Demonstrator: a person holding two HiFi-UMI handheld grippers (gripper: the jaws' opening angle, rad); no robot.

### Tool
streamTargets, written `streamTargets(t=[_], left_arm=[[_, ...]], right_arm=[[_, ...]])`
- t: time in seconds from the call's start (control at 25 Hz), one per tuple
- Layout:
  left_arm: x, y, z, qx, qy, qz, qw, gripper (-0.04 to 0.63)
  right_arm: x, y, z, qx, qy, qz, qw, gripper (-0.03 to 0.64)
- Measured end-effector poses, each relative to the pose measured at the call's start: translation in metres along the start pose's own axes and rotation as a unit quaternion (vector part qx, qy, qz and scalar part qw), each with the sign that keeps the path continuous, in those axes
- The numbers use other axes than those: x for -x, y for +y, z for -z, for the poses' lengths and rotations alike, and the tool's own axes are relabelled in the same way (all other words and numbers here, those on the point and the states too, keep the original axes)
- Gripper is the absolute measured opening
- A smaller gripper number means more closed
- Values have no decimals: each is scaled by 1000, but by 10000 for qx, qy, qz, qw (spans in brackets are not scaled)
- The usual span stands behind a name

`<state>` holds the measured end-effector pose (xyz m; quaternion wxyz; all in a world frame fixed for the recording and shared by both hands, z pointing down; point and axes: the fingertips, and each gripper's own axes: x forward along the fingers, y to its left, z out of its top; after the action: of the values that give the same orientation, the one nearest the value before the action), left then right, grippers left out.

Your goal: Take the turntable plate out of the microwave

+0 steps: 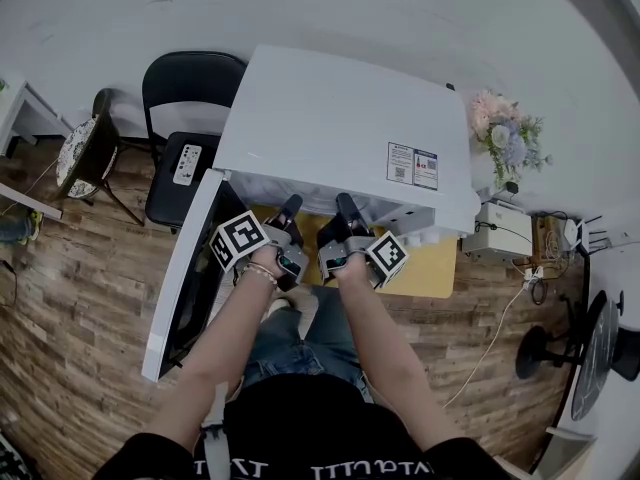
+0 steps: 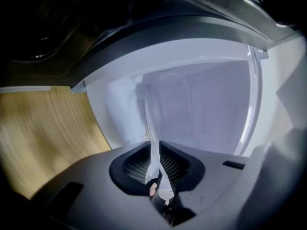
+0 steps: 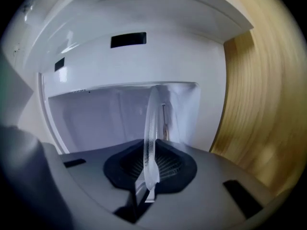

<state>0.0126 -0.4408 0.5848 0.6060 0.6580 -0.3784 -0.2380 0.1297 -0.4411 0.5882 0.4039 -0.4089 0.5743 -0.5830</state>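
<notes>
The white microwave (image 1: 340,128) stands on a yellow table (image 1: 432,268) with its door (image 1: 185,278) swung open to the left. Both grippers reach into the opening side by side. In the left gripper view the clear glass turntable plate (image 2: 152,123) appears edge-on, and my left gripper (image 2: 156,166) is shut on its rim. In the right gripper view the same plate (image 3: 152,119) runs between the pads of my right gripper (image 3: 150,169), which pinch its rim. From the head view the left gripper (image 1: 291,206) and the right gripper (image 1: 345,204) have their tips under the microwave's top; the plate is hidden there.
A black chair (image 1: 185,98) with a remote on its seat stands behind the open door, and a second chair (image 1: 85,153) is further left. A flower bunch (image 1: 508,138) and a white box (image 1: 500,230) with cables sit right of the microwave. The floor is wood.
</notes>
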Motion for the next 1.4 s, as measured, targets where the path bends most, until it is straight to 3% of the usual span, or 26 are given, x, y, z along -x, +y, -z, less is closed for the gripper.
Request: streamTargets(t=[0.32, 0.96, 1.4], left_arm=[[-3, 6, -1, 369, -144, 287, 9988, 48], [-5, -9, 2, 540, -273, 863, 9944, 48], [28, -13, 19, 978, -266, 1016, 9896, 32]], right_arm=[[19, -2, 8, 22, 54, -286, 9996, 58], [63, 15, 27, 109, 482, -810, 9955, 68], [93, 22, 42, 510, 597, -659, 9947, 61]])
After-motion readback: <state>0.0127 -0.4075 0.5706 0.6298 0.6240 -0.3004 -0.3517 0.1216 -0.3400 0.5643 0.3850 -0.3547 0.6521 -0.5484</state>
